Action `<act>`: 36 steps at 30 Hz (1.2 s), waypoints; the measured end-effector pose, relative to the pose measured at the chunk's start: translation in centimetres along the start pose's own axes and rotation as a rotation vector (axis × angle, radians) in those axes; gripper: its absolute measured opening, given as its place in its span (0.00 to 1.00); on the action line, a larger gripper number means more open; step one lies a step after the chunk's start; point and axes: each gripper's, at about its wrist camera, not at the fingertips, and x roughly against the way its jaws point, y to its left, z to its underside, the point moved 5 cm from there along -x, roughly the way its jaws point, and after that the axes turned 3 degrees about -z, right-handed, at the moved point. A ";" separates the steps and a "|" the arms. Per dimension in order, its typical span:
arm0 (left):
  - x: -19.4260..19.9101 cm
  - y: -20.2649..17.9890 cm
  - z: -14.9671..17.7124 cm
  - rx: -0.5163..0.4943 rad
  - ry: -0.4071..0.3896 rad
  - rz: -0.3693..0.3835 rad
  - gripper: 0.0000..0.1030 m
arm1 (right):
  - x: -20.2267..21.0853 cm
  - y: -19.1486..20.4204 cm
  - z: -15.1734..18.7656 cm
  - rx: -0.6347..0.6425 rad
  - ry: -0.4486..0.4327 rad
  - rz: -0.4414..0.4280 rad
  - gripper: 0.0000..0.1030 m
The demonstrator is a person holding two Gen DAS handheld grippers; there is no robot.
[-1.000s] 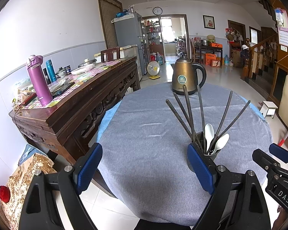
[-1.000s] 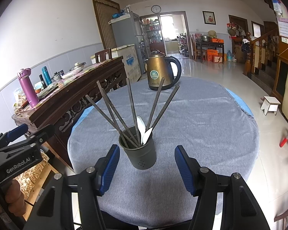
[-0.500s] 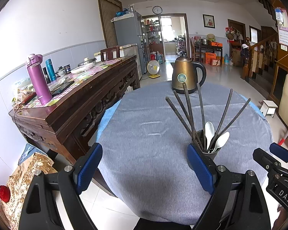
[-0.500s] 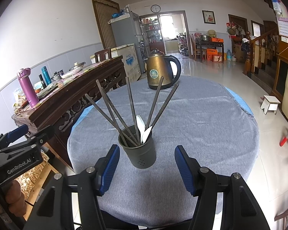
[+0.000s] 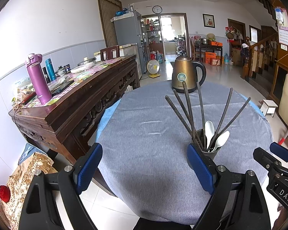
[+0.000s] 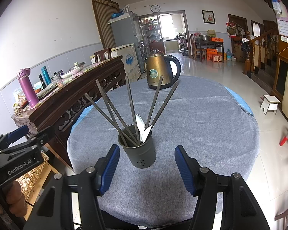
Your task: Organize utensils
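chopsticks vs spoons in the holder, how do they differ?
Colour: the chopsticks are dark grey, the spoons white.
Length: the chopsticks stand far above the holder rim; the spoons barely clear it.
Spread: the chopsticks fan left and right; the spoons sit close together.
Count: six chopsticks, two spoons.
Shared: all stand in the same dark holder, touched by neither tool.

both wrist cams face fwd over desk (image 5: 144, 134) near edge, low, close; left cam further left; both share utensil cup (image 6: 140, 153) & kettle (image 5: 184, 76).

A lived-in home: a fridge (image 5: 128, 38) far left, a wall clock (image 5: 157, 9) over the kitchen doorway, a staircase (image 5: 263, 57) right, a carved sideboard (image 5: 82, 95) left.
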 end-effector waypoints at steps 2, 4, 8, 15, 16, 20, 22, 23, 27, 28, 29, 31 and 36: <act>0.0 0.0 0.1 -0.001 0.000 0.000 0.87 | 0.0 0.0 0.0 0.000 0.000 0.000 0.62; 0.0 0.0 0.1 0.001 0.000 0.001 0.87 | 0.0 0.0 0.0 -0.001 0.000 0.001 0.62; -0.1 -0.1 0.0 0.001 0.002 0.002 0.87 | 0.0 -0.1 0.1 -0.004 -0.002 0.002 0.62; -0.1 -0.1 0.1 -0.001 0.003 0.001 0.87 | 0.0 -0.1 0.1 -0.002 0.001 0.002 0.62; -0.1 -0.1 0.1 -0.001 0.004 0.002 0.87 | 0.0 -0.1 0.1 -0.002 0.002 0.002 0.62; -0.1 -0.1 0.1 -0.001 0.004 0.002 0.87 | 0.0 -0.1 0.0 -0.003 0.001 0.001 0.62; -0.1 -0.1 0.1 -0.001 0.003 0.002 0.87 | 0.0 0.0 0.0 -0.002 -0.001 0.002 0.62; -0.1 -0.1 0.2 -0.001 0.004 0.003 0.87 | 0.1 0.0 0.0 -0.001 -0.002 0.003 0.62; -0.1 -0.1 0.2 -0.001 0.004 0.003 0.87 | 0.1 0.1 0.0 -0.002 -0.002 0.004 0.62; -0.1 -0.1 0.1 -0.001 0.005 0.003 0.87 | 0.1 0.1 0.0 -0.002 -0.002 0.003 0.62; -0.1 -0.1 0.1 -0.001 0.005 0.001 0.87 | 0.1 0.1 0.0 -0.002 -0.001 0.003 0.62; 0.0 -0.1 0.1 -0.001 0.005 0.002 0.87 | 0.1 0.1 0.0 -0.002 -0.003 0.004 0.62; 0.0 -0.1 0.1 -0.001 0.005 0.001 0.87 | 0.1 0.2 0.0 0.001 -0.002 0.004 0.62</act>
